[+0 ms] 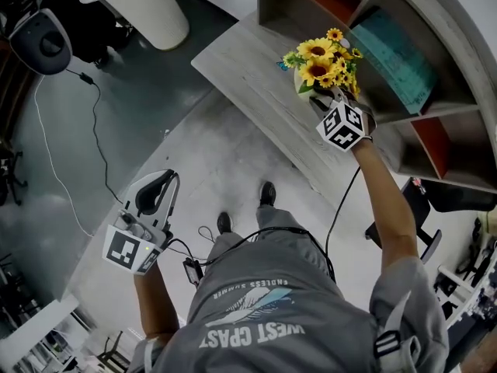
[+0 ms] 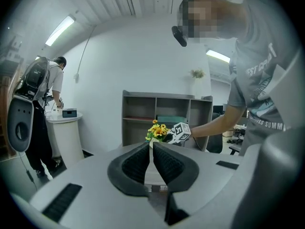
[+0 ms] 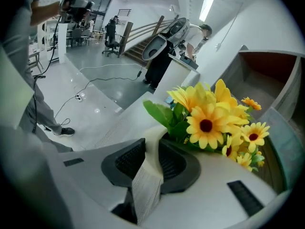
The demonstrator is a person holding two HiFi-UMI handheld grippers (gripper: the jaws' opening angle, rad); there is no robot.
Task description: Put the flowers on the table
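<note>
A grey open shelf unit [image 1: 454, 113] fills the head view from 12 to 3 o'clock, and a long pale wood-grain table [image 1: 248, 68] runs along its front. Above the table's far edge, at 1 o'clock, is the bunch of yellow daisy-like flowers [image 1: 320, 59] with green leaves, standing in a white ribbed pot [image 3: 147, 185]; whether the pot's base touches the table cannot be told. The right hand-held gripper [image 3: 150, 159] is clamped on the pot's rim. At 8 o'clock, over the floor, the left hand-held gripper [image 2: 152, 149] has its jaws drawn together and empty.
</note>
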